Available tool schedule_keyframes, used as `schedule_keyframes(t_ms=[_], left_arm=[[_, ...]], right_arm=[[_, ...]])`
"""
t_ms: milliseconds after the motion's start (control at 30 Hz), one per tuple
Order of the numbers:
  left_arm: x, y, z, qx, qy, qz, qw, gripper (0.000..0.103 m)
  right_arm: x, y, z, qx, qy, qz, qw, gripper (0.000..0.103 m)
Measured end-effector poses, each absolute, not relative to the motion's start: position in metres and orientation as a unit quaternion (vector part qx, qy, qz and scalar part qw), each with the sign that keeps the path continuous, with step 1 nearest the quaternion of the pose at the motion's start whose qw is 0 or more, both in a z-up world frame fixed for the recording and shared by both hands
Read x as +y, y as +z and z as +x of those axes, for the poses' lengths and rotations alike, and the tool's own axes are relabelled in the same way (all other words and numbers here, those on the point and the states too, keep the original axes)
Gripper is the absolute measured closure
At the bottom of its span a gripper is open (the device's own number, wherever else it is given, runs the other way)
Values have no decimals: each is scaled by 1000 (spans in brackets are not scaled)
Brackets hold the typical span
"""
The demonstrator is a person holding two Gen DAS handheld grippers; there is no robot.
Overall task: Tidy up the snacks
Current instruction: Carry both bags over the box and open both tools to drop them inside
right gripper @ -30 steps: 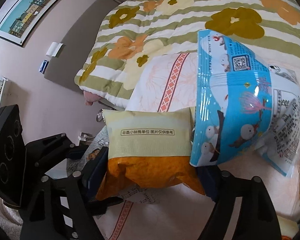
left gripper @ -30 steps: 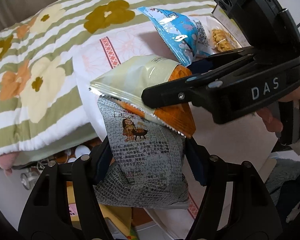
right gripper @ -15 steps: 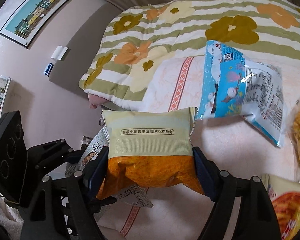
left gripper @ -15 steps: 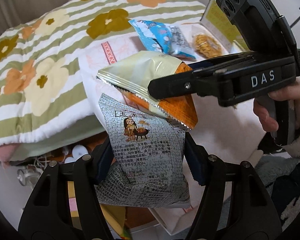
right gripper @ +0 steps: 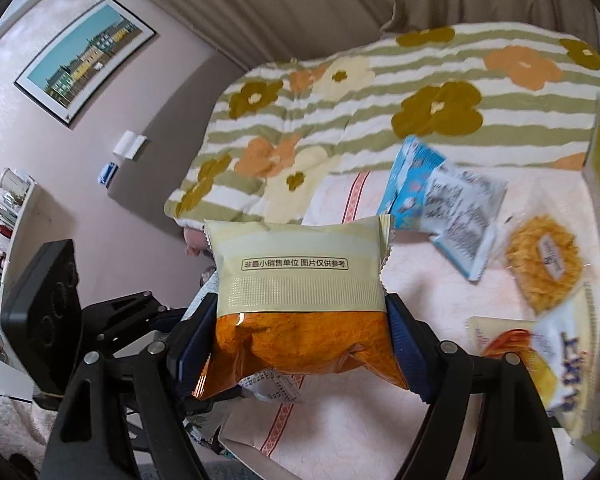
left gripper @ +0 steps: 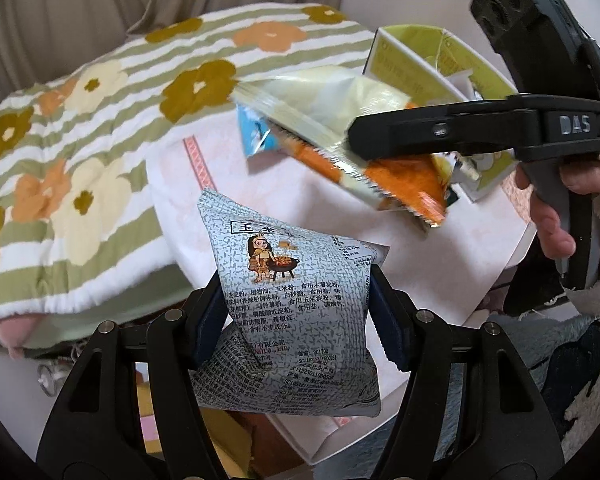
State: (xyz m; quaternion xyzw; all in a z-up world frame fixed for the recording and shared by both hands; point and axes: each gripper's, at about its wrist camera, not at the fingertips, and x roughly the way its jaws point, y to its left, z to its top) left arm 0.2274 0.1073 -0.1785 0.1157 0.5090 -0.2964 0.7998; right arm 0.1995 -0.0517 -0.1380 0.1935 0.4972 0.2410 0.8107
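Two packets are clamped: left gripper (left gripper: 296, 312) fingers on the grey packet (left gripper: 296, 320), right gripper (right gripper: 300, 332) fingers on the orange-and-cream packet (right gripper: 300, 292).

Two grippers, each clamping one packet: a grey printed packet (left gripper: 296, 312) between the left fingers, a cream-and-orange packet (right gripper: 300, 300) between the right. Beyond the right fingers lie four more snacks (one blue packet (right gripper: 414, 178), the rest blurred) and one yellow-green box (left gripper: 432, 60).

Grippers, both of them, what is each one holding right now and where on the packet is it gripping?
Left gripper clamps the grey snack packet across its middle, side to side. Right gripper clamps the cream-and-orange packet by its orange lower half.
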Motion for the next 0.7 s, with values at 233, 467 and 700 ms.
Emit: schedule_keyframes(t_ms=[233,467,700], left_arm=[[52,-152,227,491,-286,109,815,41],[-40,-119,224,460,-282,79,838,41],[-149,-104,225,443,-289,48,847,41]], right_arm=[[-118,-106,180,455,233,211,833,26],[-221,-73,161,437,215,199,851,26],[-318,-55,147,429,182,183,866,26]])
